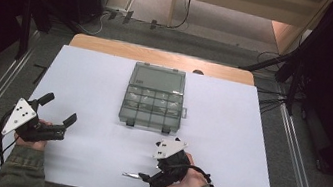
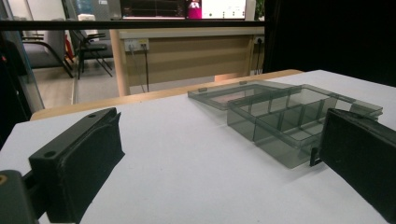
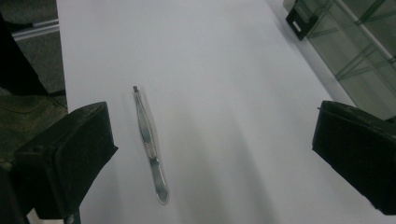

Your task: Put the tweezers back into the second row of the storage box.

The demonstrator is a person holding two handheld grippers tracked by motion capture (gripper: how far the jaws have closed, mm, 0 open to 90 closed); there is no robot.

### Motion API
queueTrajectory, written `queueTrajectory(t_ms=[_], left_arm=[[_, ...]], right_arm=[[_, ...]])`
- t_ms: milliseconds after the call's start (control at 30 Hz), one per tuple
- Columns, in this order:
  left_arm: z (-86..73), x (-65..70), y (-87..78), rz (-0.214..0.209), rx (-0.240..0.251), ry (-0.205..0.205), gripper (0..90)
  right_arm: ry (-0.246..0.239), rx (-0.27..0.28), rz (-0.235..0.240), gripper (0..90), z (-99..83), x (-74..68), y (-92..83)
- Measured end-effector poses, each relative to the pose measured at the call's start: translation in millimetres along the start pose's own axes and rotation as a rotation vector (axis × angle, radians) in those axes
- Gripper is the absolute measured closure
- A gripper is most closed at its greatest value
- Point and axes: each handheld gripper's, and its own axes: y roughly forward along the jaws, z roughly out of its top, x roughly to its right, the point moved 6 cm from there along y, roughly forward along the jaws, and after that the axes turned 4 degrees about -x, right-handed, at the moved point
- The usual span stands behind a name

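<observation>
A clear grey compartment box (image 1: pixel 152 105) lies open in the middle of the white table, its lid (image 1: pixel 158 78) folded back flat and its cells looking empty. My left gripper (image 1: pixel 59 109) rests at the front left, open, with nothing between its jaws. In the left gripper view the gripper (image 2: pixel 219 140) faces the box (image 2: pixel 289 116). A pair of metal tweezers (image 1: pixel 130 175) lies flat near the front edge. My right gripper (image 1: pixel 147 174) is open just right of them. In the right gripper view the tweezers (image 3: pixel 149 144) lie between the gripper's (image 3: pixel 212 135) spread jaws, closer to the left one.
A white sheet (image 1: pixel 226 148) covers the table, with a strip of wood (image 1: pixel 160 56) showing at the far edge. Dark stands and cables (image 1: pixel 275 98) flank the table on both sides. The box's corner and latch (image 3: pixel 299 21) sit at the upper right of the right gripper view.
</observation>
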Motion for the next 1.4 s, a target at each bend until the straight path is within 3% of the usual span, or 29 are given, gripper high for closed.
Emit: queueTrajectory(t_ms=[233,533,733,1000,1233,1300,1400], left_arm=[[-0.8,-0.6,0.4,0.003,-0.006,0.003,0.0],[-0.8,0.6,0.5,-0.002,-0.004,0.003,0.0],[-1.2,0.7,1.6,-0.006,-0.007,0.008,0.0],[-1.7,1.5,1.7,-0.009,-0.011,0.009,0.0],[-2.2,2.1,1.0,-0.003,-0.015,0.016,0.0],[-2.3,2.5,1.0,-0.003,-0.015,0.018,0.0],[-2.1,2.2,0.7,-0.002,-0.015,0.019,0.0]], right_arm=[[-0.034,-0.074,0.016,0.0,6.1,-8.9,12.0],[-0.093,-0.227,0.036,0.5,7.8,-23.8,27.9],[-0.099,-0.348,0.042,18.6,12.6,-26.1,33.5],[-0.176,-0.442,0.056,42.1,20.6,-32.0,37.4],[-0.216,-0.490,0.040,59.4,24.5,-37.5,38.6],[-0.223,-0.522,0.041,69.1,26.6,-39.9,39.0],[-0.255,-0.588,0.046,76.8,28.1,-41.2,45.3]])
